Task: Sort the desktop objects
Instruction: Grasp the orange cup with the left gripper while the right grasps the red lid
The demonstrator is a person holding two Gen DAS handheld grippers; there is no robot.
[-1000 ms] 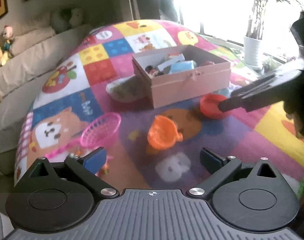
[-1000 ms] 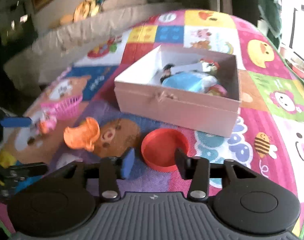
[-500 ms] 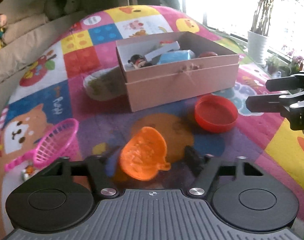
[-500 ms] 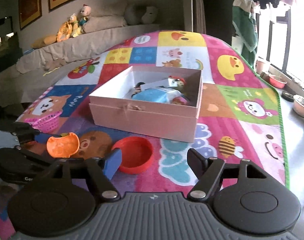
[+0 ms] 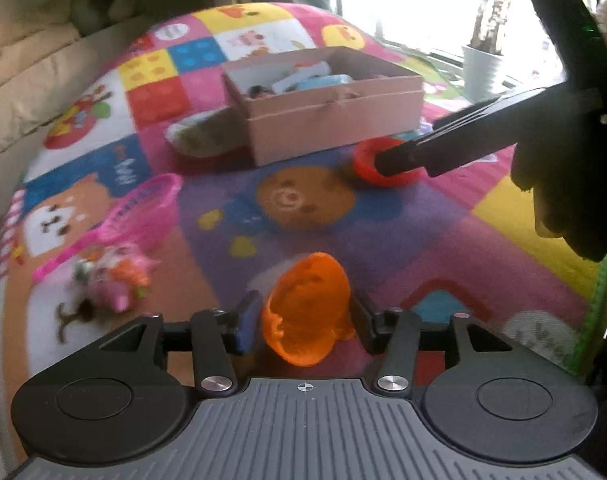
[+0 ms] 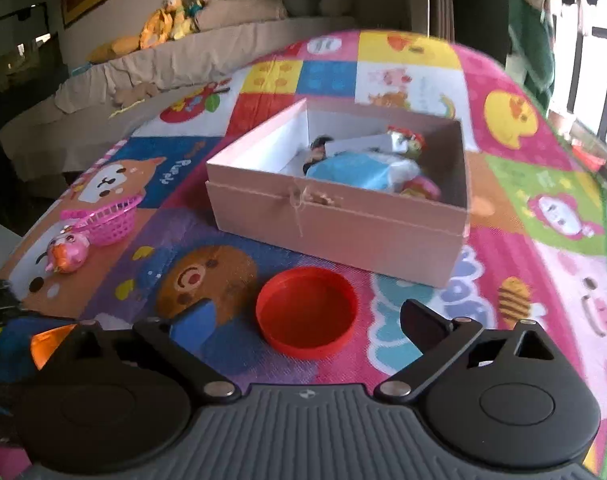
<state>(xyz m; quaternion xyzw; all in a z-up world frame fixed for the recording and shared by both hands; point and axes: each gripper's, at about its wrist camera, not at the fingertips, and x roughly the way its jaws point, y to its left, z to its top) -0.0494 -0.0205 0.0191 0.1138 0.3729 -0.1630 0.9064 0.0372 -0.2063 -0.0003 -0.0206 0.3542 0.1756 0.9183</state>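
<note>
With its jaws drawn in against both sides of an orange cup point(image 5: 306, 312), the left gripper point(image 5: 303, 322) holds that cup tipped, its open mouth turned toward the camera, above the patchwork play mat point(image 5: 483, 240); whether the cup's underside touches the mat cannot be told. Left of the held cup a small pink-and-orange toy figure point(image 5: 115, 280) lies on the mat, blurred, and just beyond it a pink mesh basket point(image 5: 143, 212) rests on its side with its handle trailing toward the figure. Further out, the right gripper point(image 6: 305, 316) has its jaws spread wide, one finger on either side of a red round lid point(image 6: 307, 312) that lies open side up on the mat; neither finger touches it. From the left wrist view the same lid point(image 5: 367, 156) shows partly behind the dark tips of the right gripper, which reach in from the right edge. Past the lid stands a pink cardboard box point(image 6: 335, 224), open at the top, a string bow on its near wall. Inside it lie a light blue packet point(image 6: 359, 172), a small dark-haired figure point(image 6: 317, 152) and a toy with a red top point(image 6: 409, 140), crowded together toward the far right corner. Beside the box's left end, seen from the left wrist view, lies a pale oval dish point(image 5: 203, 136), too blurred to tell its contents. Beyond the mat's far edge runs a beige sofa point(image 6: 143, 80) with stuffed toys point(image 6: 175, 16) on its back.
</note>
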